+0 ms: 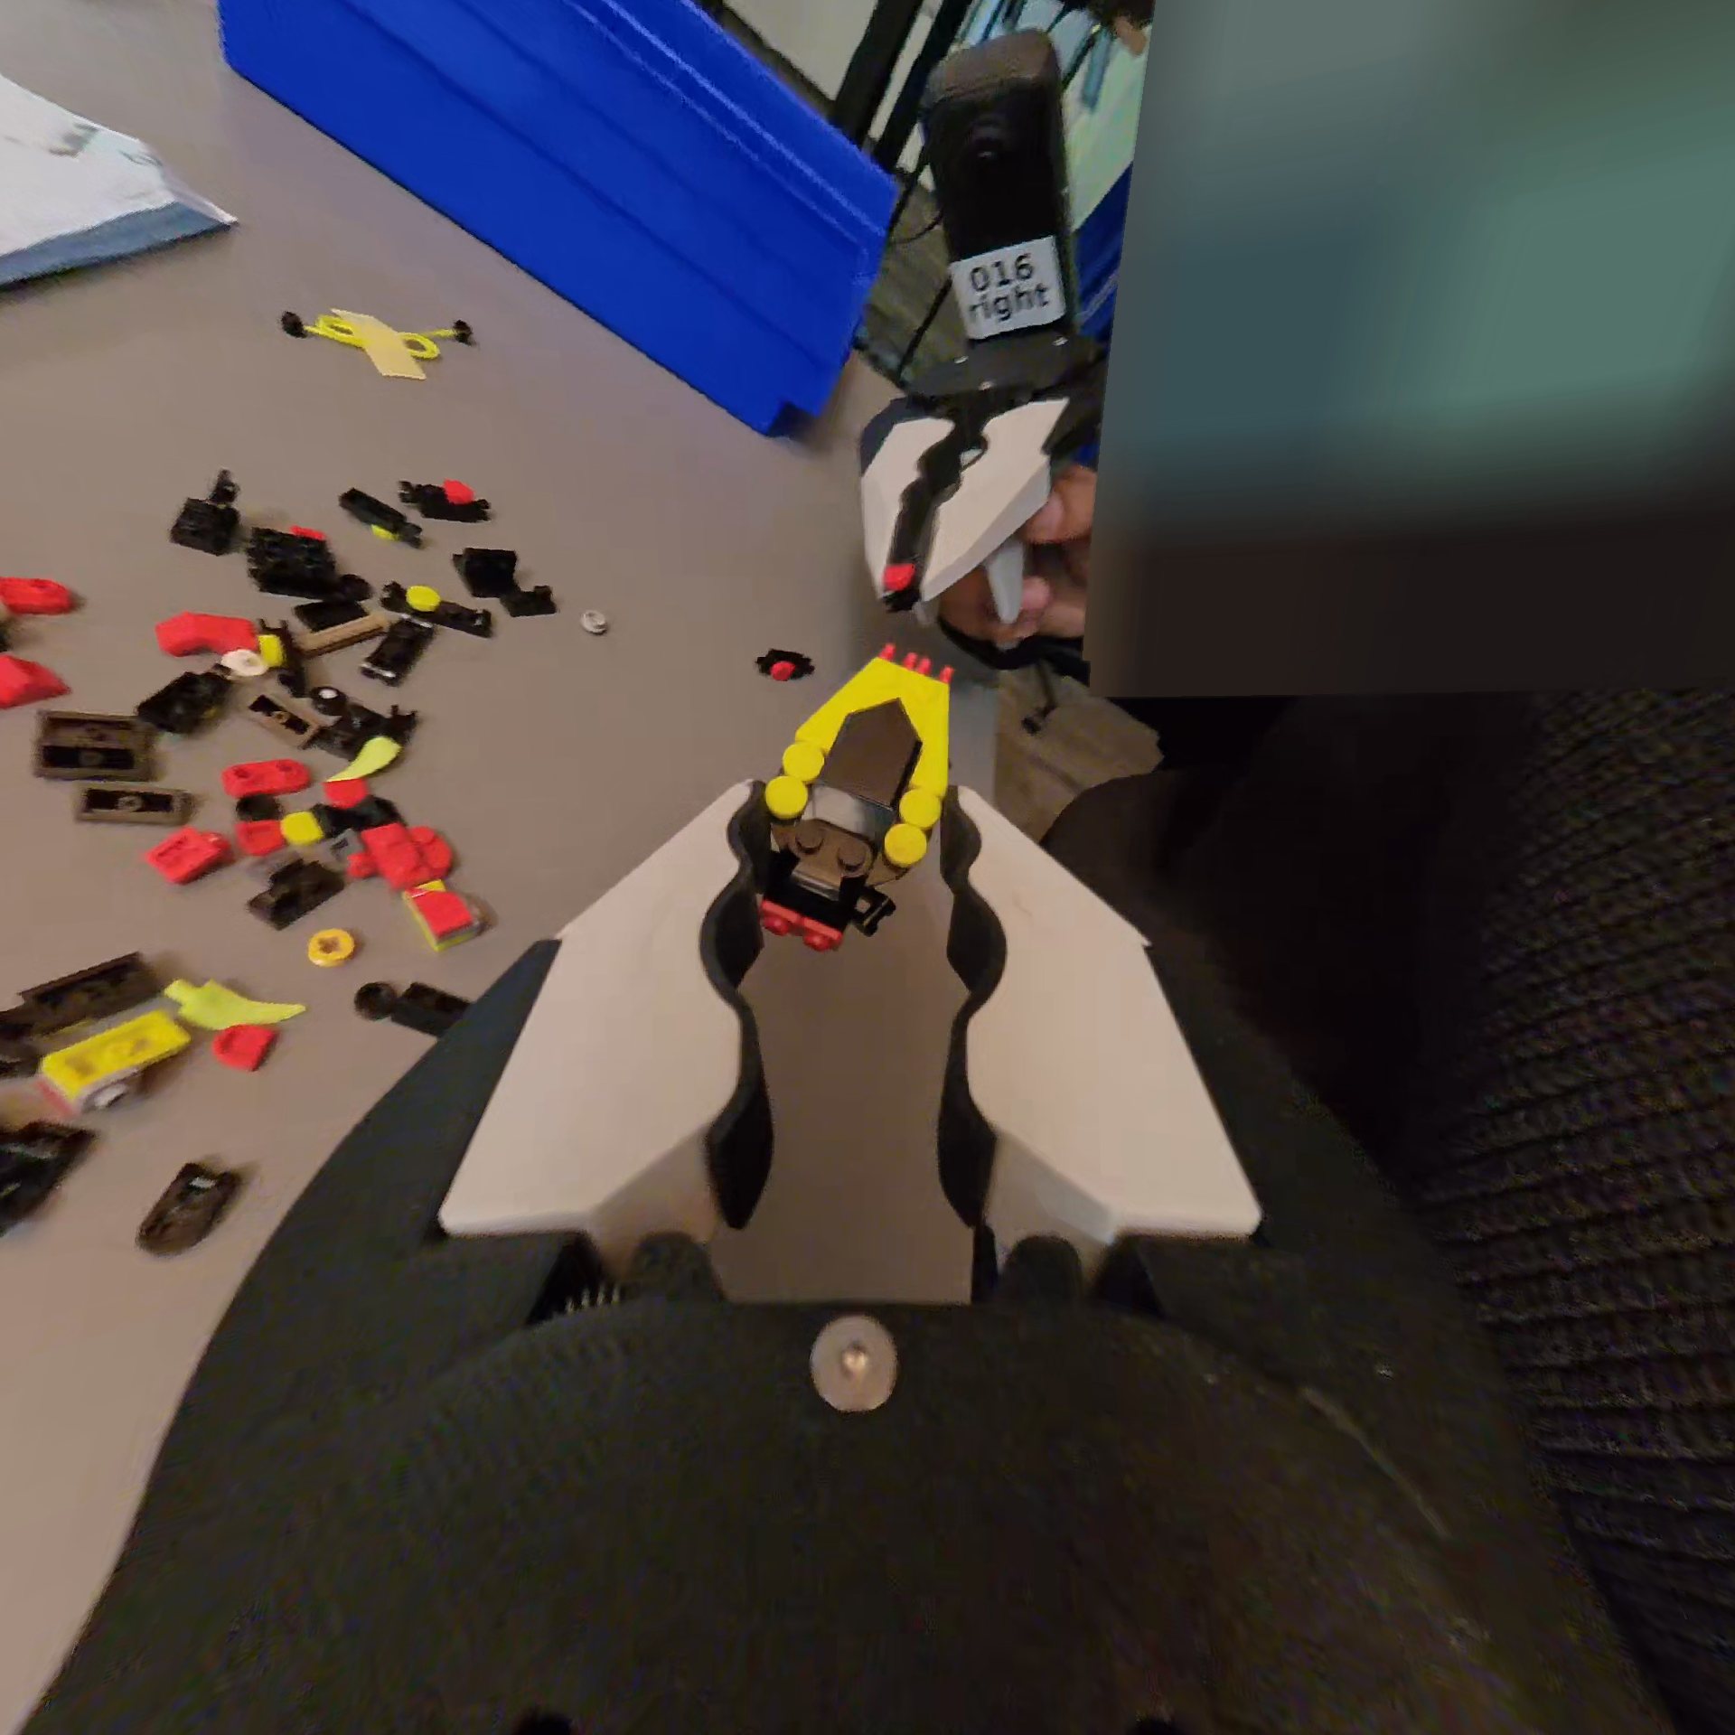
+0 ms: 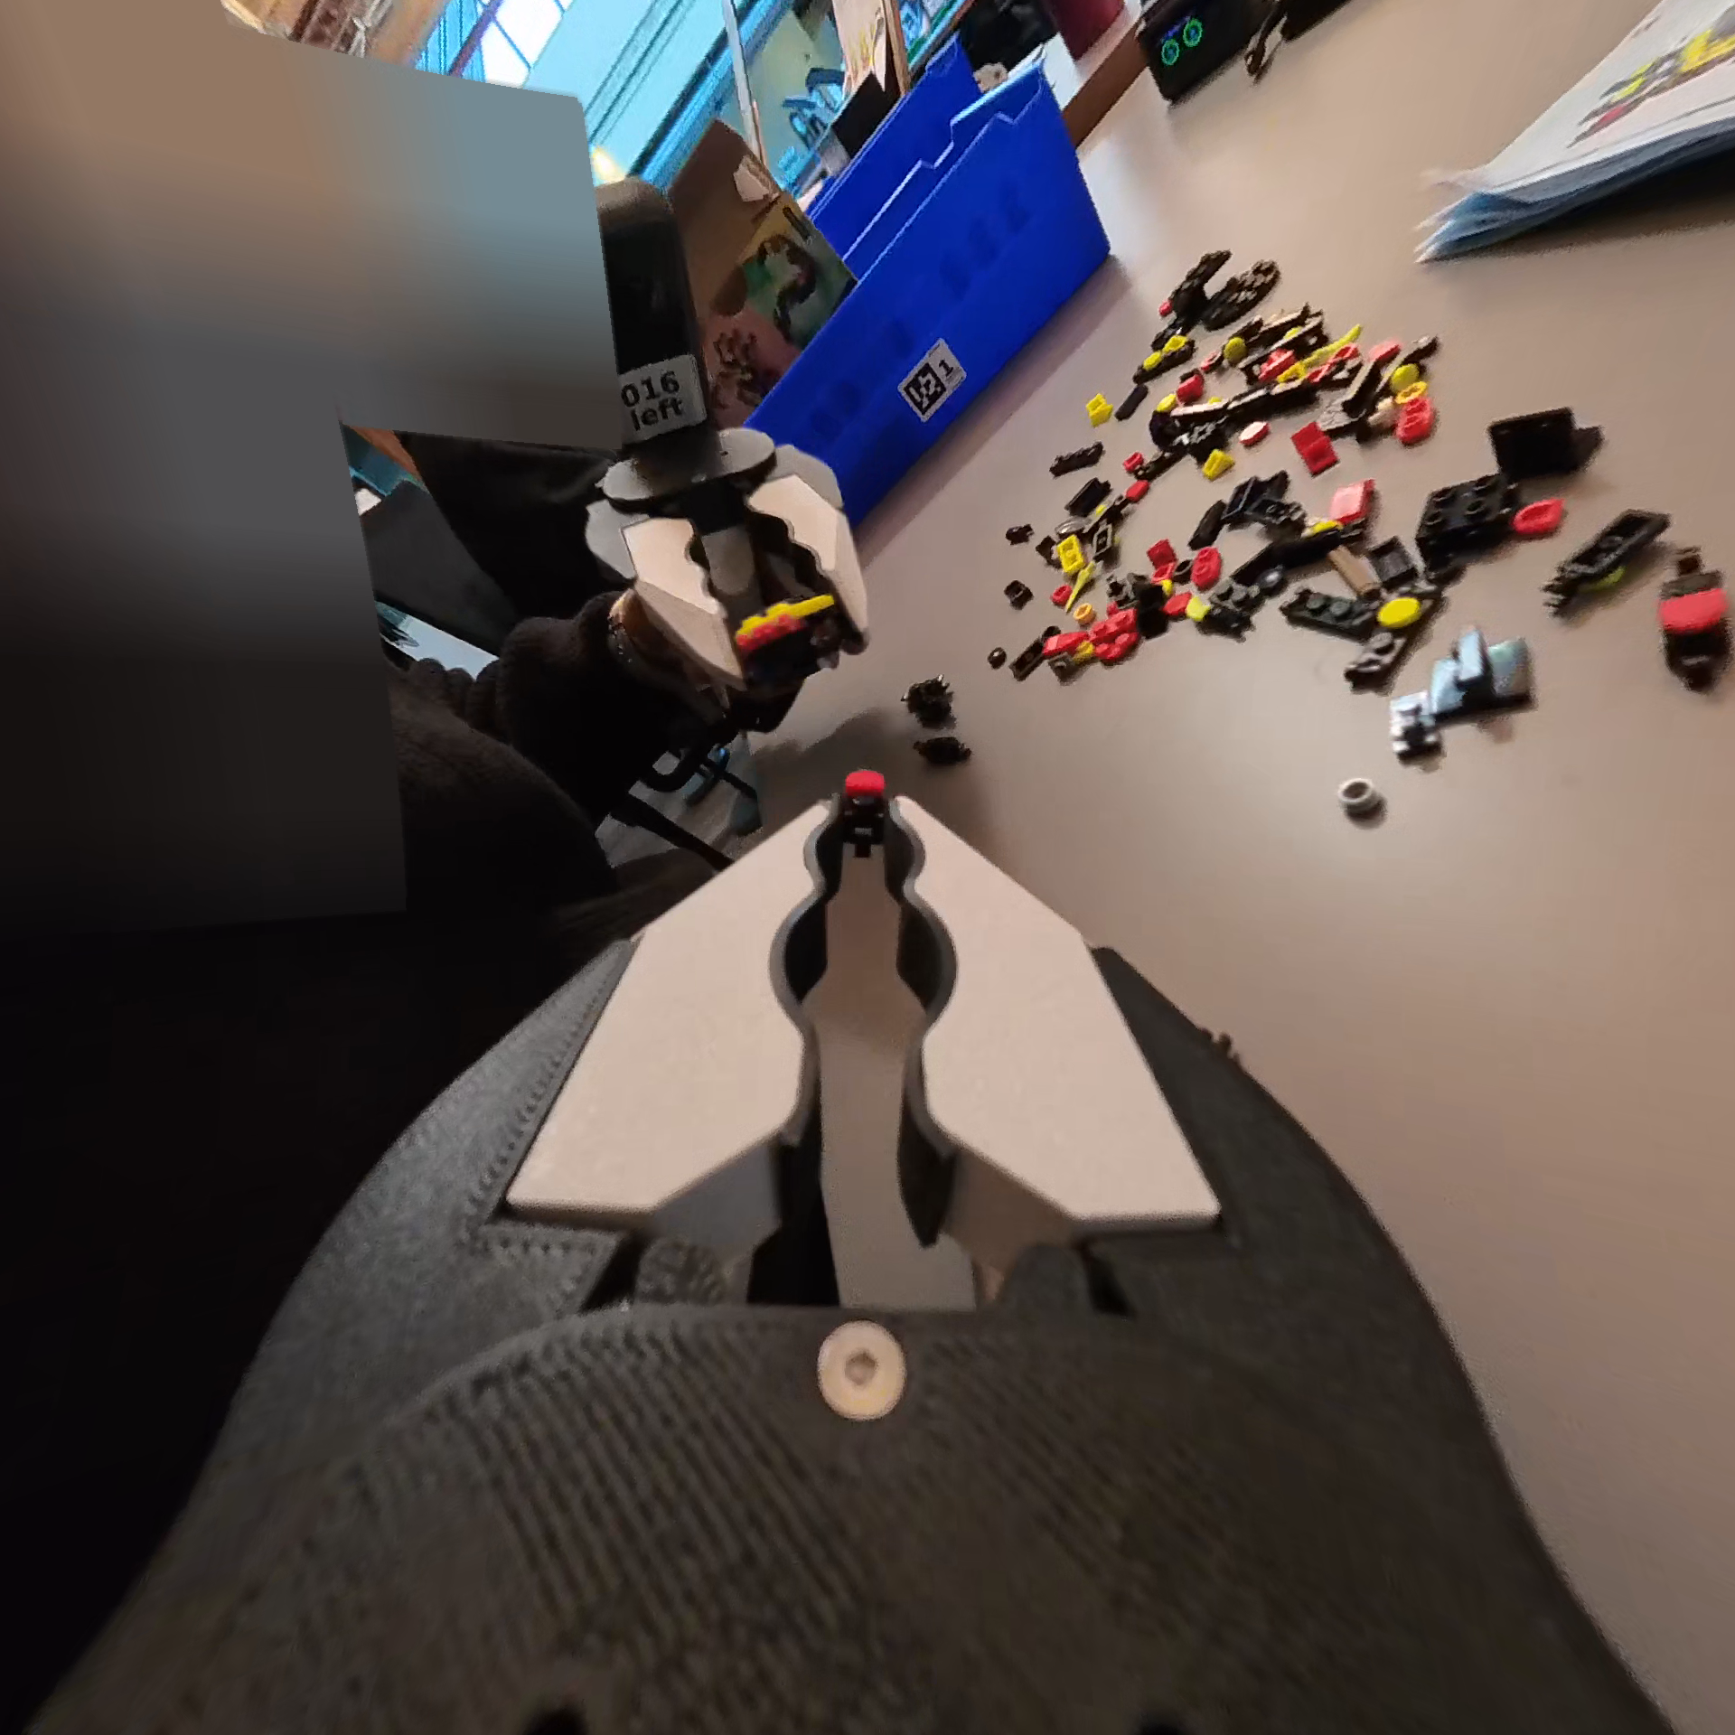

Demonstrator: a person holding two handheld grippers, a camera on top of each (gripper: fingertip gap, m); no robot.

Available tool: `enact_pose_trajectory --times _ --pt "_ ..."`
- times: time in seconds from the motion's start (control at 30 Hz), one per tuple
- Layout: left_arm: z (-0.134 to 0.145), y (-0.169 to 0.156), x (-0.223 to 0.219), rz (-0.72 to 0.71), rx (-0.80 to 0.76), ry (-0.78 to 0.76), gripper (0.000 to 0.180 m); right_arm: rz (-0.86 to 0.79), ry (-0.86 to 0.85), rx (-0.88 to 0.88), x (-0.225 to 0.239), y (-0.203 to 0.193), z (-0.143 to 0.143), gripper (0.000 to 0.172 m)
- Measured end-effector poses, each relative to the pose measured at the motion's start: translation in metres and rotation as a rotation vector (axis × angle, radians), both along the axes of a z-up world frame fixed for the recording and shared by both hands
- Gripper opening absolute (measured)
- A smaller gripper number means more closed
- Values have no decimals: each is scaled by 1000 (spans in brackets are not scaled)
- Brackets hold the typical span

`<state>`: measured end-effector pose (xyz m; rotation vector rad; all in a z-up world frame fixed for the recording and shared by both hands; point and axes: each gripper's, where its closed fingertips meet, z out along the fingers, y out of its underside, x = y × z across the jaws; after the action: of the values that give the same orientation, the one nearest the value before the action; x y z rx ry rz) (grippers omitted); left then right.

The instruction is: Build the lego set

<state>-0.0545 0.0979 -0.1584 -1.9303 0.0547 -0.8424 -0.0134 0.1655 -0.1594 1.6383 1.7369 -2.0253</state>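
The left gripper (image 1: 850,826) hides the sides of the yellow and black brick model (image 1: 868,779) behind its fingertips, so it is hard to see just where the pads press.

The small black piece with a red top (image 2: 864,798) sits deep between the right gripper's (image 2: 862,817) tips, and most of its shape cannot be made out.

The pile of loose bricks (image 1: 282,751) runs off the left edge, and many bits are blurry. In the right wrist view the far bricks are too small to tell apart.

The blue bin (image 1: 582,178) is cut off at the top. The booklet (image 1: 75,188) is cut off too.
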Motion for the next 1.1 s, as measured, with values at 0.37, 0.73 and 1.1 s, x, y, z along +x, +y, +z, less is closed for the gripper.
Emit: enact_pose_trajectory --times 0.37,0.73,1.1 --pt "-5 0 -6 -28 6 -130 34 119 31 -76 -37 -18 7 5" --pt "-16 3 -27 14 -10 -187 34 65 28 -35 -55 7 -3 5" --pt "-18 3 -31 14 -12 -213 34 55 18 -78 -57 10 -5 5"
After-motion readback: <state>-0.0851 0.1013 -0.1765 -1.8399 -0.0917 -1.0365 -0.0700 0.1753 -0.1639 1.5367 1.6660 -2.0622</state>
